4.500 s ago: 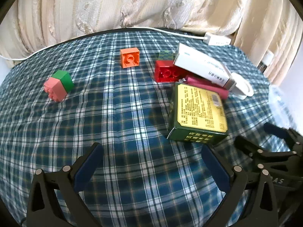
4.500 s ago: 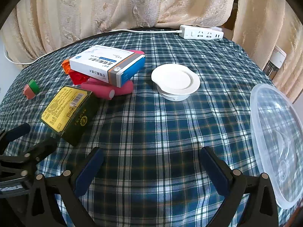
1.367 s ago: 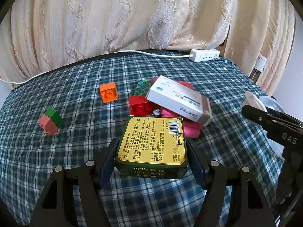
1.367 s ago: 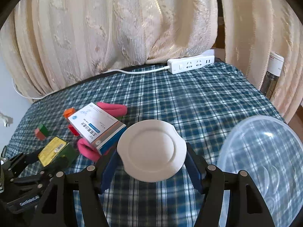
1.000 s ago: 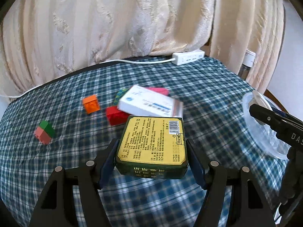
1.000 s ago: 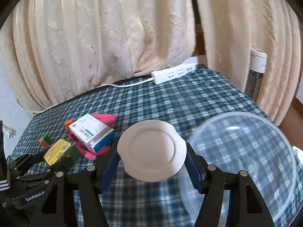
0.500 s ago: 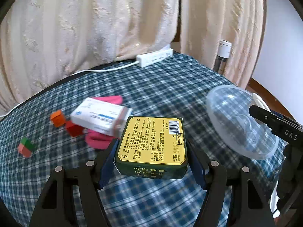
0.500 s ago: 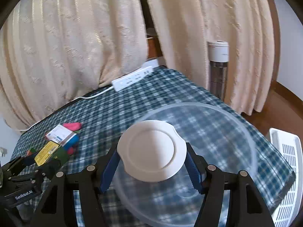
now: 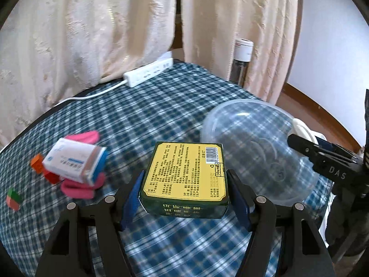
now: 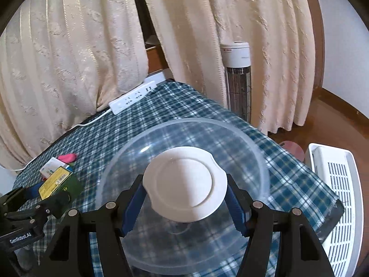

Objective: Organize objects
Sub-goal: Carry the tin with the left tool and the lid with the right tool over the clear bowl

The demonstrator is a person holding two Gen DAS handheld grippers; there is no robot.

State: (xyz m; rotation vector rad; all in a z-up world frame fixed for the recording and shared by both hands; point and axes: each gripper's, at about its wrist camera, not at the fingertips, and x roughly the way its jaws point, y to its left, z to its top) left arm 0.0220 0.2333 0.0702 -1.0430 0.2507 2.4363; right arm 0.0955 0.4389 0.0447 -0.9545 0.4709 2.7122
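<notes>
Right fingers [image 10: 185, 204]: clamped on the rim of the white dish [image 10: 184, 183], one blue pad at each side, the dish held roughly level.
Dish and bowl: the dish hangs straight over the clear plastic bowl [image 10: 244, 143], inside its rim as seen from the right wrist; how high above the bowl's floor cannot be told.
Left fingers [image 9: 184, 197]: clamped on the two long sides of the green tin [image 9: 186, 170], its yellow label up and its long axis running forward along the fingers.
Tin and bowl: the bowl [image 9: 249, 143] lies ahead and to the right of the left fingers, its near rim just past the tin's far right corner; the tin is beside the bowl, not over it.
Nearer hand: the right, already over the bowl; judged, its dish goes down first and the tin follows.
In the way: the right gripper's body, seen at the right of the left view across the bowl's near side, so the tin's path into the bowl looks crowded until it clears.
To the left of the left fingers: white box [image 9: 76, 161] resting on pink rolls [image 9: 80, 188], orange block [image 9: 37, 162], red block [image 9: 52, 176], pink-and-green block [image 9: 14, 198], all on the plaid worktop [image 9: 161, 106].
Far ahead: power strip [image 9: 148, 72] at the worktop's back edge, well apart from both moves.
</notes>
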